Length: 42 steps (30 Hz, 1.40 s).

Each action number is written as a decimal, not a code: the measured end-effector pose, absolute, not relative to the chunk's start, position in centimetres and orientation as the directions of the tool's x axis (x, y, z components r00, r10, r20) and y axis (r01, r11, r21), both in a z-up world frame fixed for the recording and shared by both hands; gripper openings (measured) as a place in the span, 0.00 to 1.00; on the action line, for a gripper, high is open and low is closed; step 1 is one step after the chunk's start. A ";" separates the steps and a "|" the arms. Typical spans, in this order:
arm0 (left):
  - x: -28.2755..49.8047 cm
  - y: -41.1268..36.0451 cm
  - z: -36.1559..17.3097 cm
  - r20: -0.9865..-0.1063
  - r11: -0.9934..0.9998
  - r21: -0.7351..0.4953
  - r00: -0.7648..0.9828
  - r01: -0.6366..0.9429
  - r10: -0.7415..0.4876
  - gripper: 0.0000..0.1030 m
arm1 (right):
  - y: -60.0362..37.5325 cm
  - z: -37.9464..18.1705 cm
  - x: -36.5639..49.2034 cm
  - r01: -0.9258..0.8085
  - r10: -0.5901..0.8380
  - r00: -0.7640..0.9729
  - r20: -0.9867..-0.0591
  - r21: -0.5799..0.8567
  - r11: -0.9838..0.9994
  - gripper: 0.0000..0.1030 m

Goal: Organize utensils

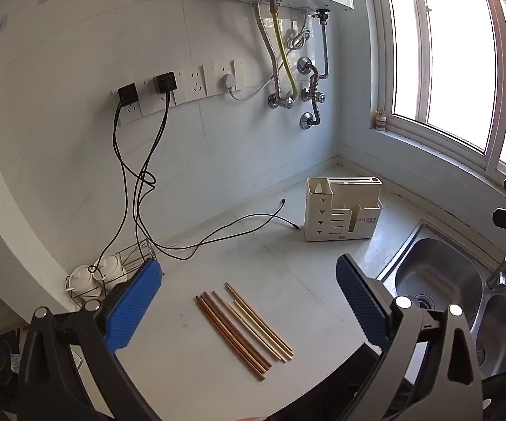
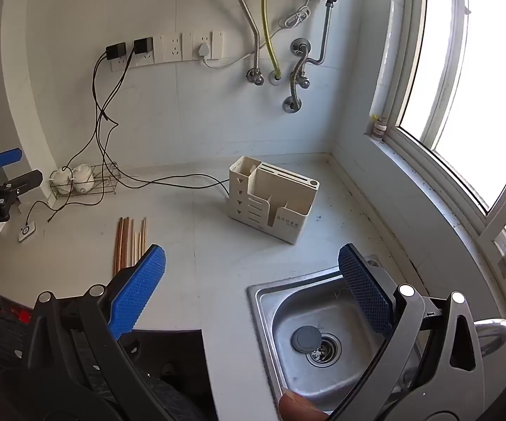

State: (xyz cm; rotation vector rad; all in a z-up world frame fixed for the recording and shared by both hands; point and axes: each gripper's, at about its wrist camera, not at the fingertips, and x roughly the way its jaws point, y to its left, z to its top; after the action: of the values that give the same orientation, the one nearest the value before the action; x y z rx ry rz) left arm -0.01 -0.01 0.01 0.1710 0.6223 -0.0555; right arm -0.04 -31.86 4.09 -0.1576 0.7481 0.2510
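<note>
Several wooden chopsticks [image 1: 244, 329], some dark brown and some pale, lie side by side on the white counter [image 1: 217, 252]. My left gripper [image 1: 249, 294] hovers above them, wide open, with nothing between its blue pads. A cream utensil holder [image 1: 342, 210] with slots and compartments stands empty near the back corner. In the right wrist view the chopsticks [image 2: 130, 242] lie at the left and the holder [image 2: 274, 198] stands ahead. My right gripper [image 2: 253, 273] is wide open over the counter's edge beside the sink, holding nothing. The left gripper [image 2: 4, 175] shows at the far left.
A steel sink [image 2: 270, 291] with a grey plug [image 2: 305, 338] is at the right. Black cables [image 1: 217, 235] trail across the counter from wall sockets. A wire rack with white pots [image 1: 91, 277] stands at the left. A window [image 1: 463, 52] runs along the right wall.
</note>
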 end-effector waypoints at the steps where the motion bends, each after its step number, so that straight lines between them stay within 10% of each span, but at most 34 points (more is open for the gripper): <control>1: 0.1 0.1 0.0 -0.596 0.987 0.124 0.803 0.106 -0.011 0.95 | -31.9 4.1 -0.1 -0.281 0.168 0.706 -0.688 -0.054 0.958 0.92; 42: 0.2 0.3 0.7 -0.572 0.986 0.133 0.820 0.102 -0.008 0.95 | -31.8 4.4 -0.7 -0.282 0.181 0.716 -0.674 -0.042 0.958 0.92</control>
State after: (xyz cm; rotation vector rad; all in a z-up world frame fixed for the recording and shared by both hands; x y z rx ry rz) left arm 0.19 0.27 0.69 0.1608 0.6068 -0.0588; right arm -0.68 -31.84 4.35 -0.1460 0.7292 0.2575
